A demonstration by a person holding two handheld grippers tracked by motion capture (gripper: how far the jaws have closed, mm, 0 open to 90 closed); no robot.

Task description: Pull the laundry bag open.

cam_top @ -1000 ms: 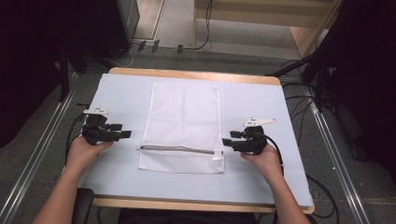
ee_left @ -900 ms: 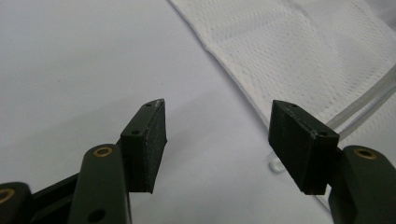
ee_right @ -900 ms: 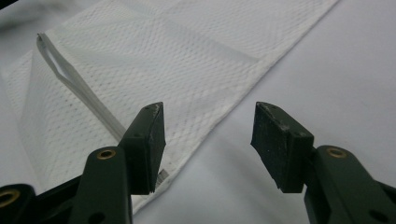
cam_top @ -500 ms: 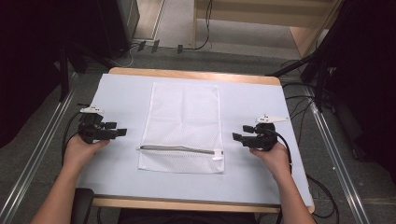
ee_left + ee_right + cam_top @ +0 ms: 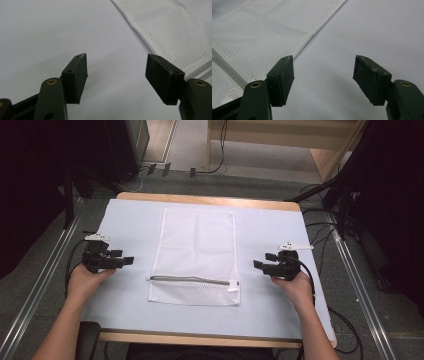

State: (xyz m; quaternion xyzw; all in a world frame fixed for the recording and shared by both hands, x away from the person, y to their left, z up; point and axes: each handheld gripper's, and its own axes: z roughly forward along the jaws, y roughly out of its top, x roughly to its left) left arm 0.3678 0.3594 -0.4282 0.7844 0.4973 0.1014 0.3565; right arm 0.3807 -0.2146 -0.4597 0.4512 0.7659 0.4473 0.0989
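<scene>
Left tool and right tool rest on the bench, jaws spread wide and gripping nothing. Between them lies the white mesh bag, apart from both, its zipper near the person's edge.

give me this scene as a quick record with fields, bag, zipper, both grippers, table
bag: white mesh bag lying flat at the middle of the table, long side running away from the person
zipper: grey zipper across the near end, looks closed, white pull at its right end
left gripper: left gripper open, jaws pointing toward the bag, apart from its left edge, holding nothing
right gripper: right gripper open, jaws pointing toward the bag, apart from its right edge, holding nothing
table: table with pale blue cover, wooden rim showing
</scene>
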